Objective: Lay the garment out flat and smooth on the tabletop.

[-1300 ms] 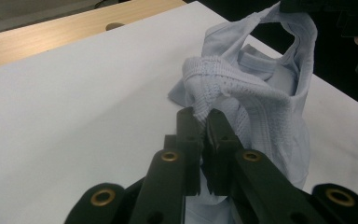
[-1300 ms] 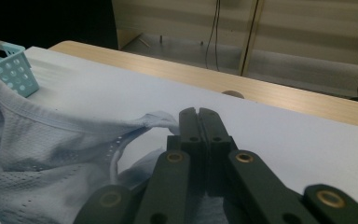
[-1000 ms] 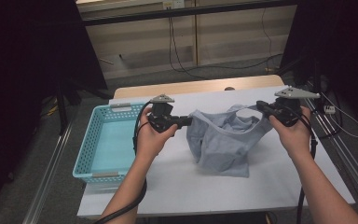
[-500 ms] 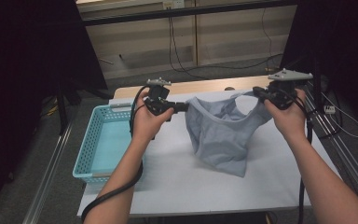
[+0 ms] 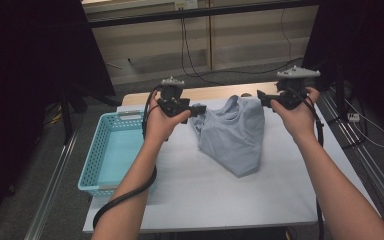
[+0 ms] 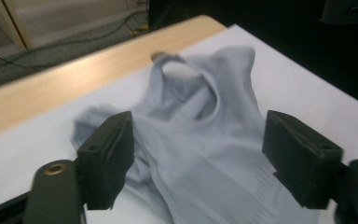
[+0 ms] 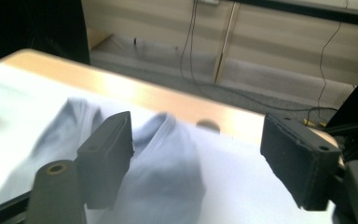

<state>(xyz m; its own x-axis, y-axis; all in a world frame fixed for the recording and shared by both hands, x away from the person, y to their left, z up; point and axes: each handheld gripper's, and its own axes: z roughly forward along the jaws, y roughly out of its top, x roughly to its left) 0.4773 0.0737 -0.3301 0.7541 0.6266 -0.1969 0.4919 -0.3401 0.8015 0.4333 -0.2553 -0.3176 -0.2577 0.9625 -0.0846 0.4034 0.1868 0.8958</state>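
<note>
A grey-blue sleeveless garment [image 5: 232, 134] lies slumped on the white table cover [image 5: 180, 200], between my two grippers. My left gripper [image 5: 198, 110] hovers just left of its upper edge, and its jaws have just been opening. In the left gripper view the left gripper [image 6: 198, 140] stands wide with the garment [image 6: 200, 154] lying beyond it, untouched by the pads. My right gripper [image 5: 262, 99] hangs at the cloth's upper right, and its jaws have also just been opening. The right gripper view shows the right gripper [image 7: 196, 140] open above the blurred garment [image 7: 168, 177].
A light-blue plastic basket [image 5: 92, 165] sits at the table's left edge, beside my left forearm. A bare wooden strip [image 5: 215, 92] runs along the table's far edge. Cables [image 5: 195, 55] trail on the floor beyond. Metal rails flank the table on both sides.
Both grippers held the garment stretched between them in the earlier frames. Now both have opened and the cloth has dropped into a heap on the table. The hands drifted slightly farther from me.
</note>
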